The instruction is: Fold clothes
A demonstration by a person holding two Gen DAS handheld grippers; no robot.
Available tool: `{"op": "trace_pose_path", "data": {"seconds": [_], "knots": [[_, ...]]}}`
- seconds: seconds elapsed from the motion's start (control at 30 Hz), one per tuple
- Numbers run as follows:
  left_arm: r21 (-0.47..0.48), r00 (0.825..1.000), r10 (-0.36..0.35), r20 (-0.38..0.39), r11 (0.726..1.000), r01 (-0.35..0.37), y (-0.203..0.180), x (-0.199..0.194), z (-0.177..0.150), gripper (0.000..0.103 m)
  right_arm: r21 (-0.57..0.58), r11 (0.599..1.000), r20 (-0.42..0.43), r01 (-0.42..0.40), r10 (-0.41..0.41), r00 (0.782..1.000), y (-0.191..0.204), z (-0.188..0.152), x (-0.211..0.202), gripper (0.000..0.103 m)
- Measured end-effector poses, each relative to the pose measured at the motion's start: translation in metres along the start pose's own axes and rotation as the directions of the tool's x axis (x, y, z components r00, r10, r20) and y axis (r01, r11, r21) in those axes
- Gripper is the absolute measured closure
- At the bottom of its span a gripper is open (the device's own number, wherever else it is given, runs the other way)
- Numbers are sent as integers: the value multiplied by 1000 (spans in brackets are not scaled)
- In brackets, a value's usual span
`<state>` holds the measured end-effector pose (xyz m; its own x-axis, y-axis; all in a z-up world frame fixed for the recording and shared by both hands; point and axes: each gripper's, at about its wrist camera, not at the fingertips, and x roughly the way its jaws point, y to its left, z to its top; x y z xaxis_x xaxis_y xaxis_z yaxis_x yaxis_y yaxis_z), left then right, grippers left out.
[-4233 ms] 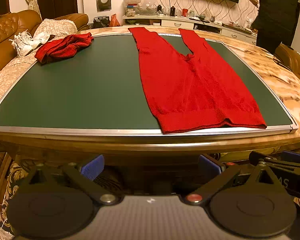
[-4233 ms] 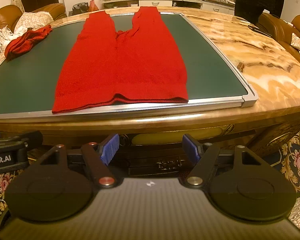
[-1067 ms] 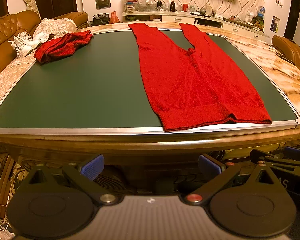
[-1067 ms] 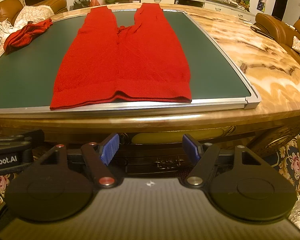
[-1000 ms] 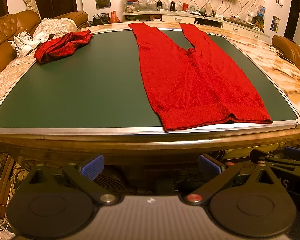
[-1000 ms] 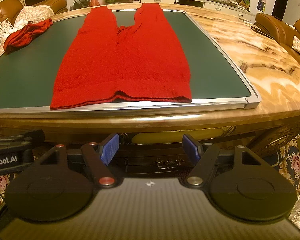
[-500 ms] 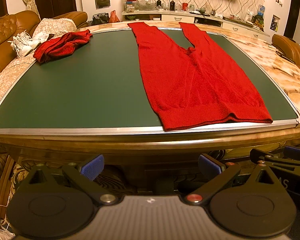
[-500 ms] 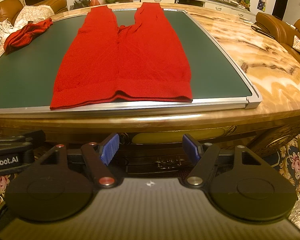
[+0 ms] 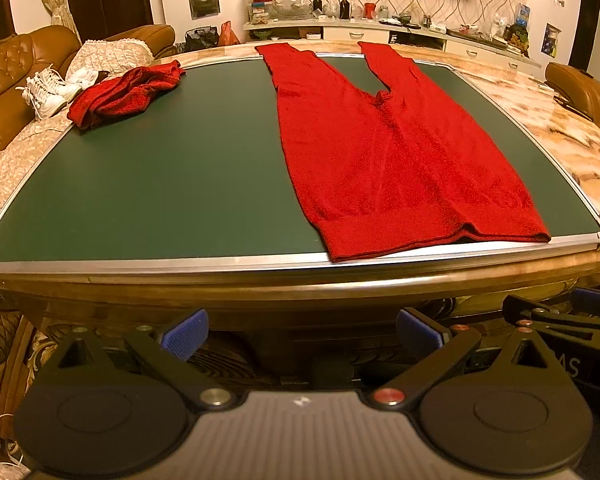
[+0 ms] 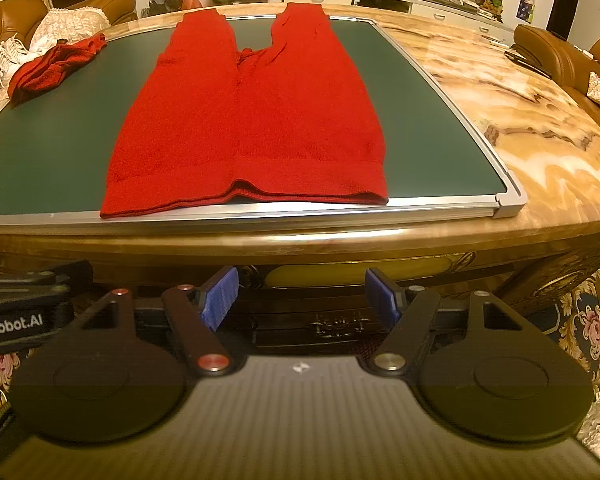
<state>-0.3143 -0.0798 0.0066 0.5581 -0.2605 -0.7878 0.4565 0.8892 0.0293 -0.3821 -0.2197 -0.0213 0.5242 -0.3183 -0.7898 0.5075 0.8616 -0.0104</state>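
Red trousers [image 9: 396, 160] lie flat on the green mat [image 9: 172, 184] of the marble table [image 10: 540, 152], waistband at the near edge, two legs reaching to the far side. The left gripper [image 9: 300, 330] and the right gripper [image 10: 302, 294] hang below the table edge, side by side, both tilted downward, jaws wide apart and holding nothing. The blue pads [image 10: 220, 294] touch no cloth. The fabric is smooth, with a small fold at the waistband. A crumpled red garment [image 9: 124, 92] lies at the far left corner of the mat, well apart from the trousers.
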Motion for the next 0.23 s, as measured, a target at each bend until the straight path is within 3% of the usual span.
{"op": "trace_pose_path", "data": {"seconds": [0.23], "knots": [[9, 1000, 1, -1, 1000, -1, -1, 1, 1, 0, -2, 1000, -3, 0, 0, 1000, 1, 1, 1, 25]]}}
